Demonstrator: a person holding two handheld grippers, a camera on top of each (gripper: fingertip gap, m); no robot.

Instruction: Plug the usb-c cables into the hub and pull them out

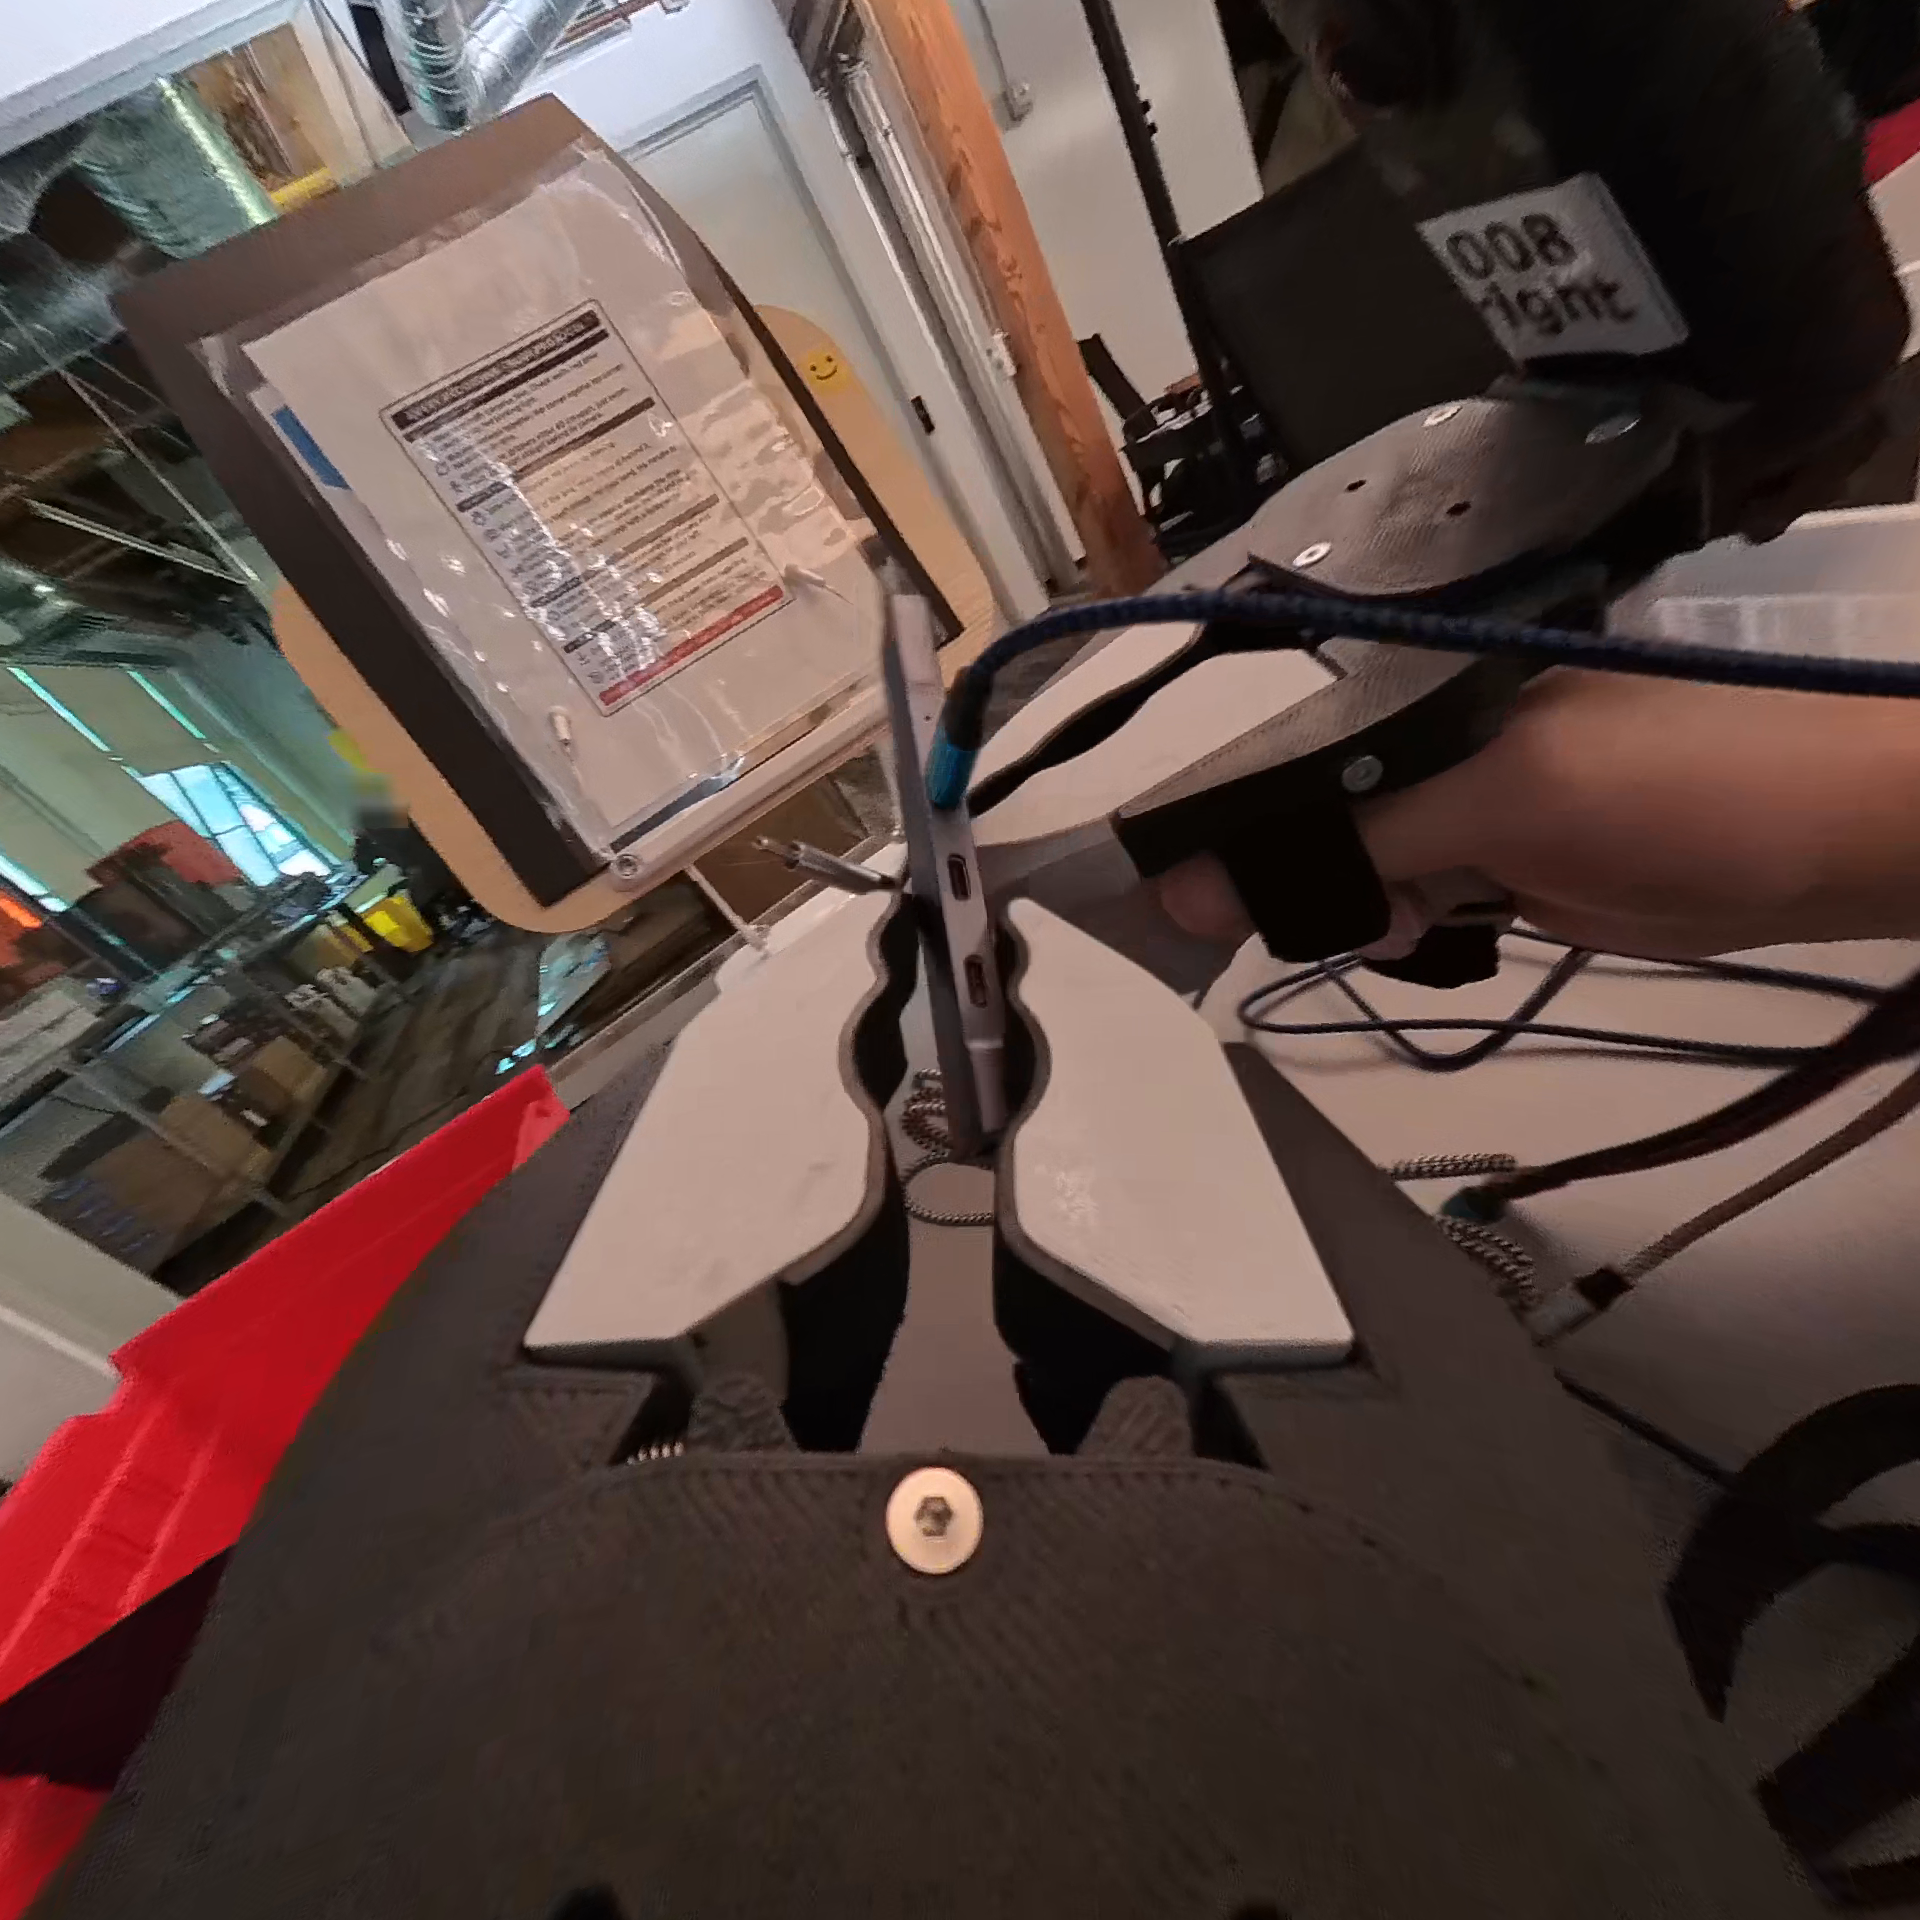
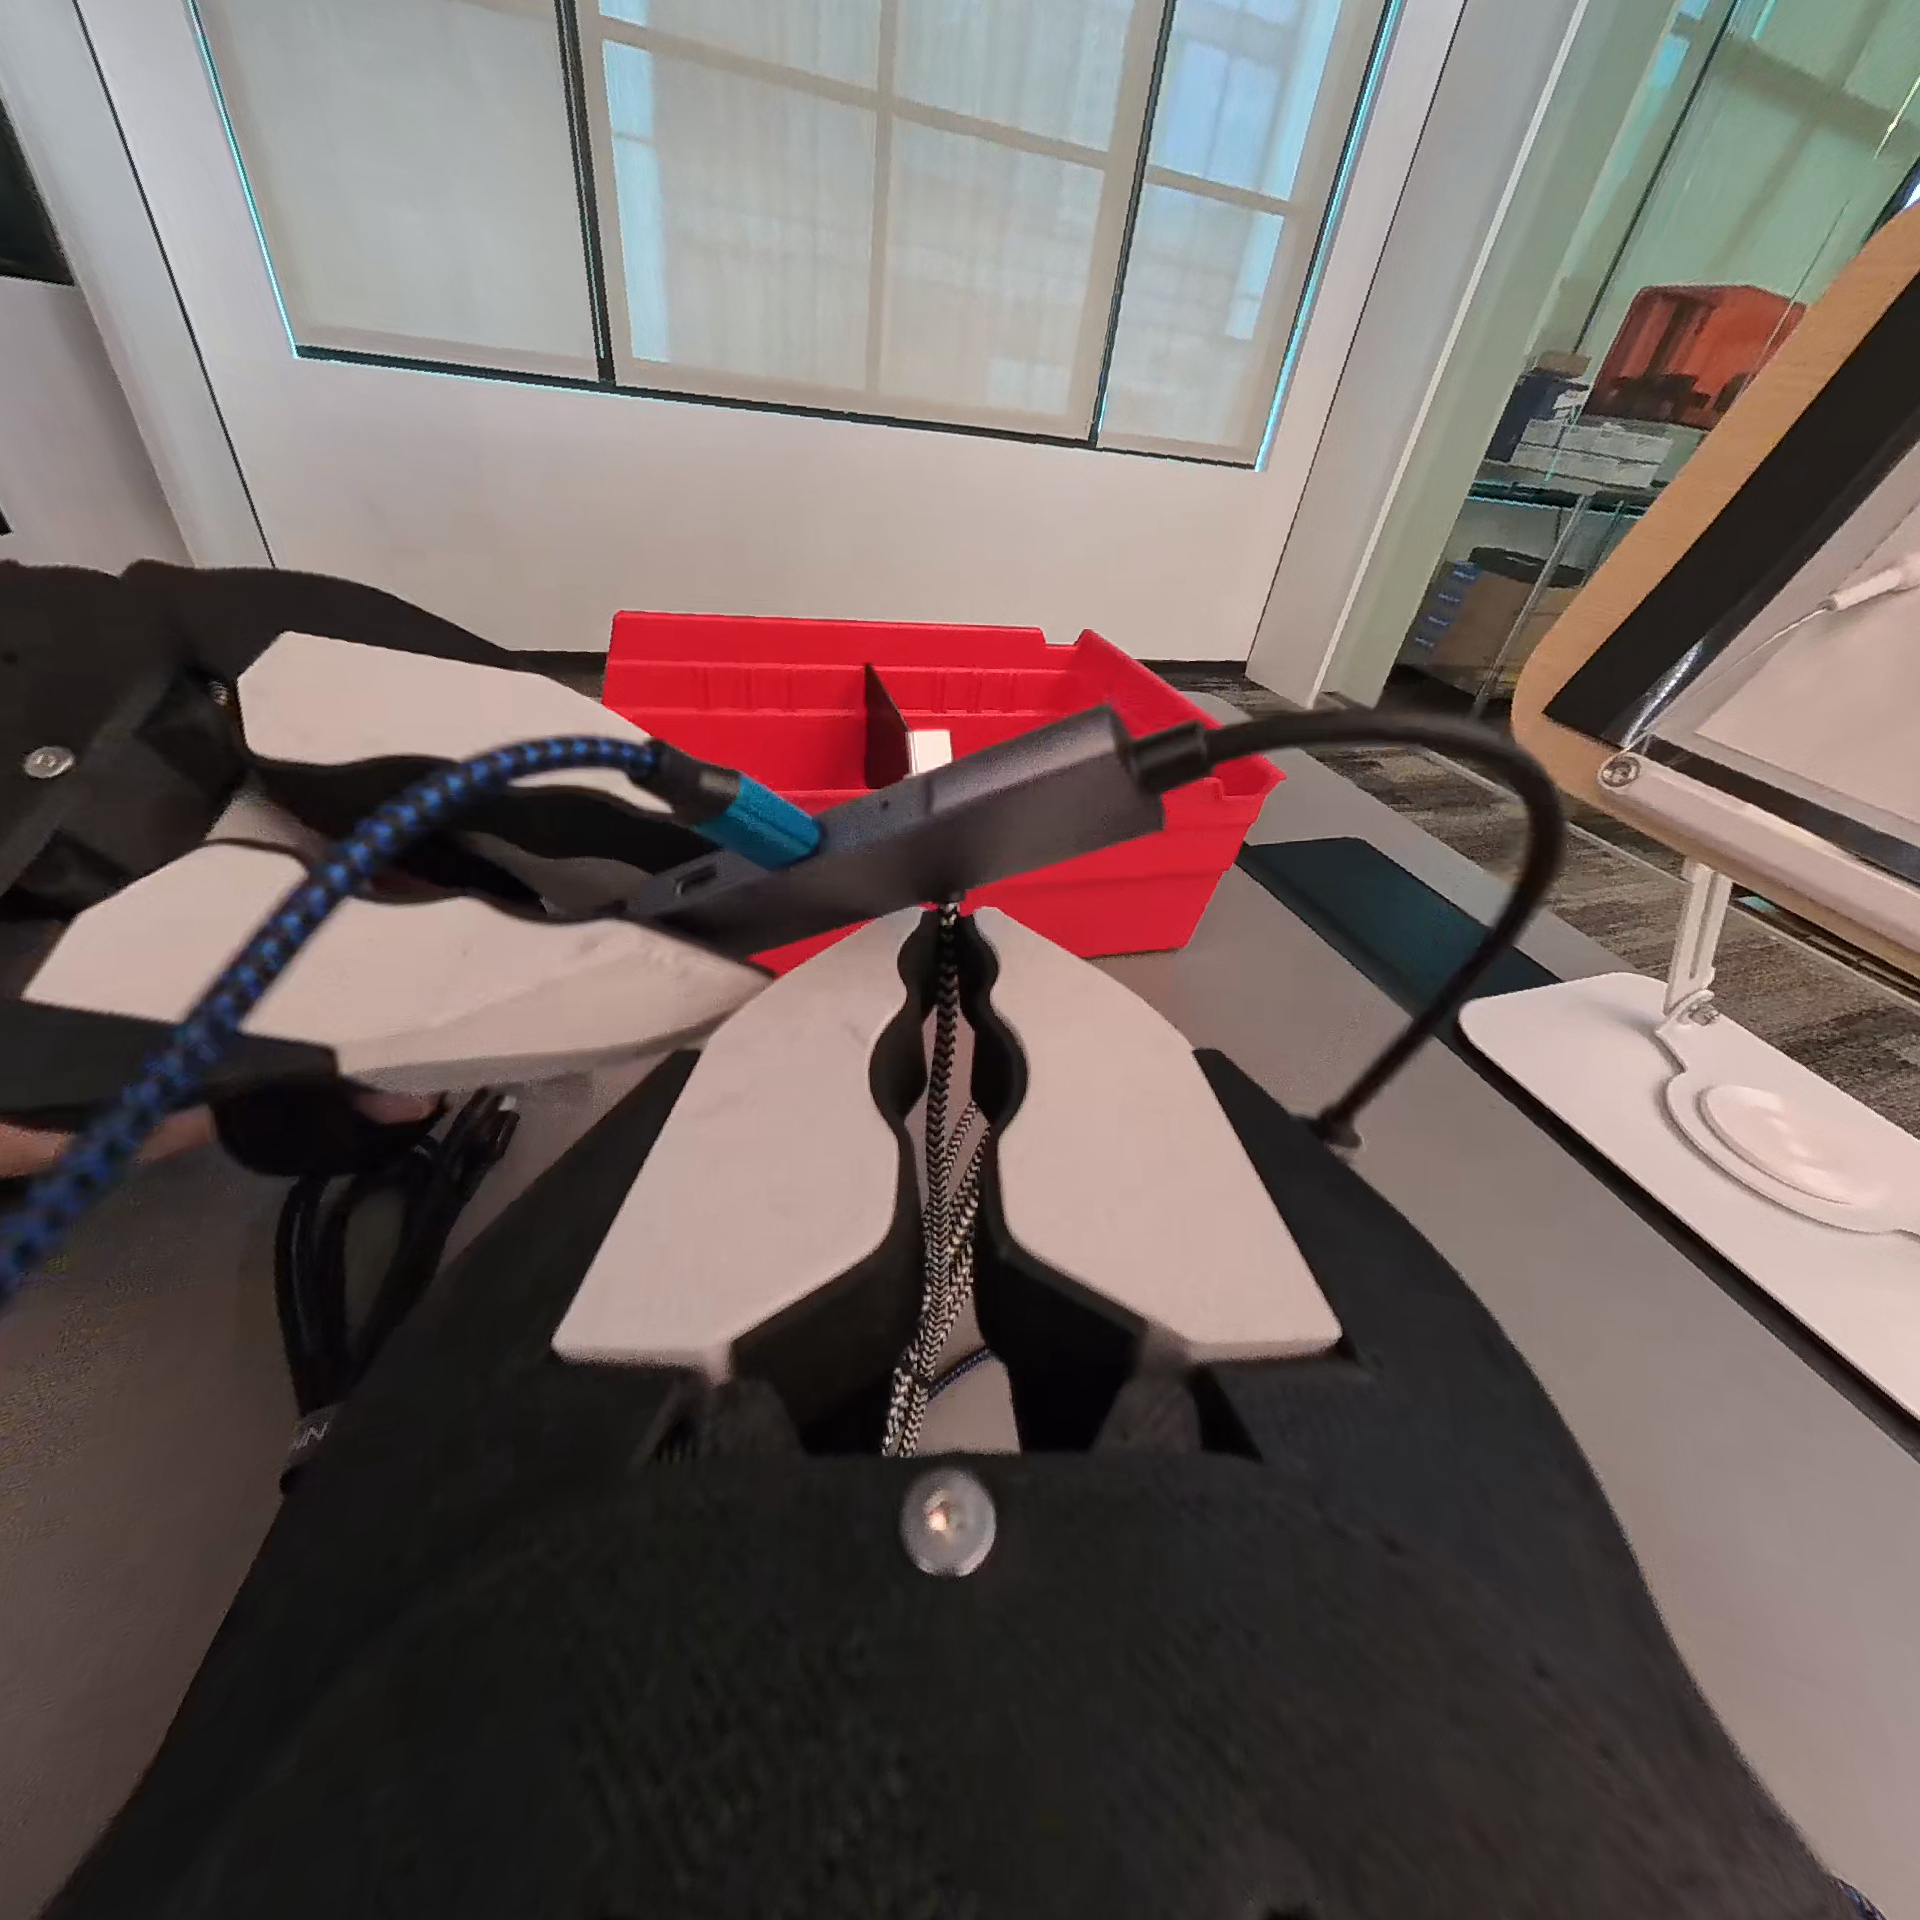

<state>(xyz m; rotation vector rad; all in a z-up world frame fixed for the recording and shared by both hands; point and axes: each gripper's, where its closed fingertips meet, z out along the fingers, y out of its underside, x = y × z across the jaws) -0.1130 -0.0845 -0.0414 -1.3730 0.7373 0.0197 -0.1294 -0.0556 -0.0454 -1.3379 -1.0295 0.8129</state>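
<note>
You have two grippers, one hub and two braided cables in play. In your left wrist view, the left gripper (image 1: pixel 951 997) is pinched on the lower end of the grey hub (image 1: pixel 940 862), which stands nearly upright between the fingers, its long axis running up and away from you, leaning slightly left at the top. Two empty ports show on its narrow side, stacked along that axis. Just above them the blue cable (image 1: pixel 1351 623) is seated by its teal plug, which sticks out up and to the right; the cord arcs right, across the right gripper (image 1: pixel 1049 769).

In your right wrist view the hub (image 2: pixel 935 831) lies roughly crosswise, left end lower, with its own black lead looping off the right end. One red bin (image 2: pixel 1143 894) sits behind it. The right gripper (image 2: pixel 948 940) is pressed together on the black-and-white cable (image 2: pixel 940 1143), whose tip sits right at the hub's underside; whether the plug is seated, you cannot tell. The cord trails back between the fingers.
</note>
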